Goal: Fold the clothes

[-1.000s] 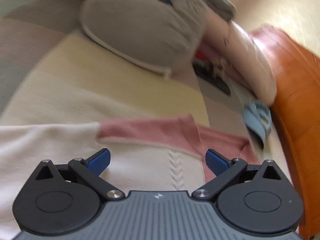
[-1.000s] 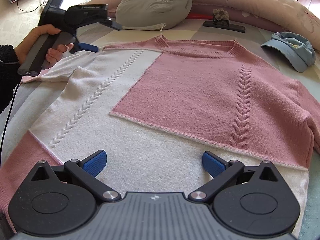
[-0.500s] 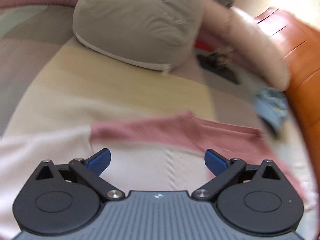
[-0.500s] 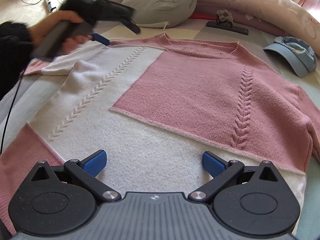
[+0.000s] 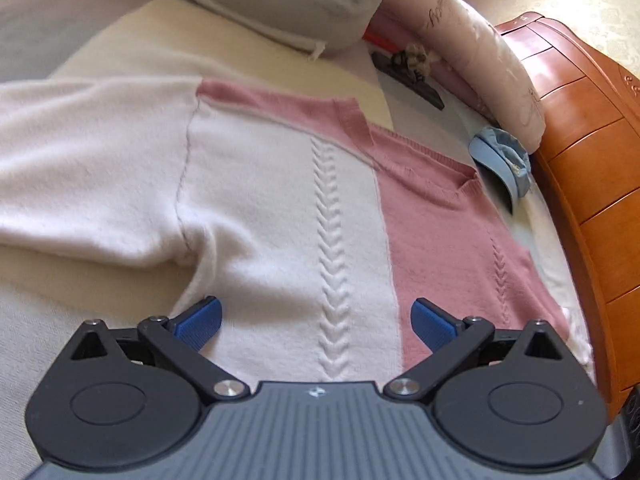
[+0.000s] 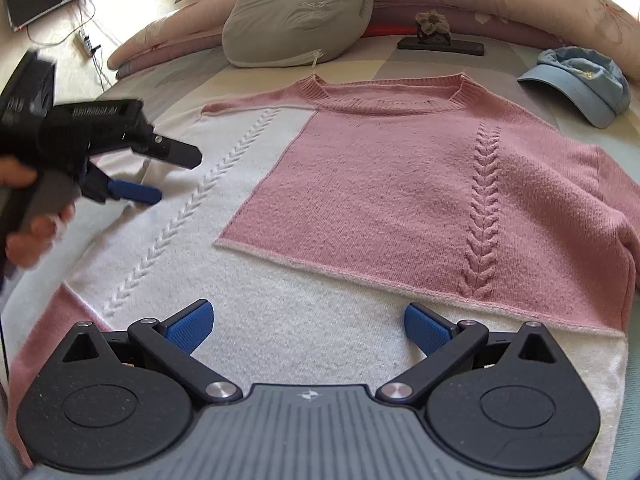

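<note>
A pink and white knit sweater (image 6: 380,184) lies flat, front up, on the bed, neckline toward the pillows. In the left wrist view the same sweater (image 5: 288,216) fills the middle, its white sleeve stretching off to the left. My left gripper (image 5: 316,320) hovers open over the white panel near the armpit seam, nothing between its blue pads. Seen from the right wrist view, the left gripper (image 6: 168,176) is held by a hand at the sweater's left side. My right gripper (image 6: 308,326) stands open above the white lower band near the hem.
A grey cat-face cushion (image 6: 296,12) and long pink pillows (image 6: 520,4) line the head of the bed. A blue cap (image 6: 580,80) lies right of the sweater, a dark phone with a flower ornament (image 6: 440,42) behind the neckline. An orange wooden headboard (image 5: 592,168) runs along the right.
My left gripper has come down from the shoulder edge toward the sweater's left armpit, pulling back so more of the white panel shows. The right gripper has barely moved.
</note>
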`<action>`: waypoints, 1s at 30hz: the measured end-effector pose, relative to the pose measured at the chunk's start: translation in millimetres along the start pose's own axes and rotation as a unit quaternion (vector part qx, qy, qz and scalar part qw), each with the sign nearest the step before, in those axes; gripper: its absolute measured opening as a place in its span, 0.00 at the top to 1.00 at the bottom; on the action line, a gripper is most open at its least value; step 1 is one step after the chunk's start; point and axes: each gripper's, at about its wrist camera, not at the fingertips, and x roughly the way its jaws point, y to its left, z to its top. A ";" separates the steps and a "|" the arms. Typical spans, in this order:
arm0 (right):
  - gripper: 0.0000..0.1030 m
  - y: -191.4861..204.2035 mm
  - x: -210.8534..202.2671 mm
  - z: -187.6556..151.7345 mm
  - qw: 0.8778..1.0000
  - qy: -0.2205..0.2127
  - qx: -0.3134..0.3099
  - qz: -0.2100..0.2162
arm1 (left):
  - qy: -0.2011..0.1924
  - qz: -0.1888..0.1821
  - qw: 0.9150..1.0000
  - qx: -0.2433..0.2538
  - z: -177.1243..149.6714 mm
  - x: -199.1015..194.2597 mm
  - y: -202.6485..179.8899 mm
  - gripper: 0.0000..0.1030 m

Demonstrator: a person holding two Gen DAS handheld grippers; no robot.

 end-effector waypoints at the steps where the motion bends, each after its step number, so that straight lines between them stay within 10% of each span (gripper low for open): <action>1: 0.00 -0.8 -0.2 0.2 1.000 -0.001 0.001 0.002 | -0.005 0.007 1.000 0.004 -0.5 -1.9 0.2 0.03; 18: 0.00 4.6 1.5 -1.1 1.000 0.000 -0.016 -0.011 | -0.004 -0.050 0.998 0.040 -81.7 -40.6 -11.5 0.02; 26: 0.00 8.2 2.9 -2.6 0.999 -0.001 -0.030 -0.019 | -0.096 -0.016 0.995 0.011 -1.3 -62.3 7.8 0.02; 30: 0.00 9.9 3.7 -3.5 0.999 -0.002 -0.036 -0.023 | -0.079 0.006 0.996 -0.027 31.0 -30.2 36.1 0.02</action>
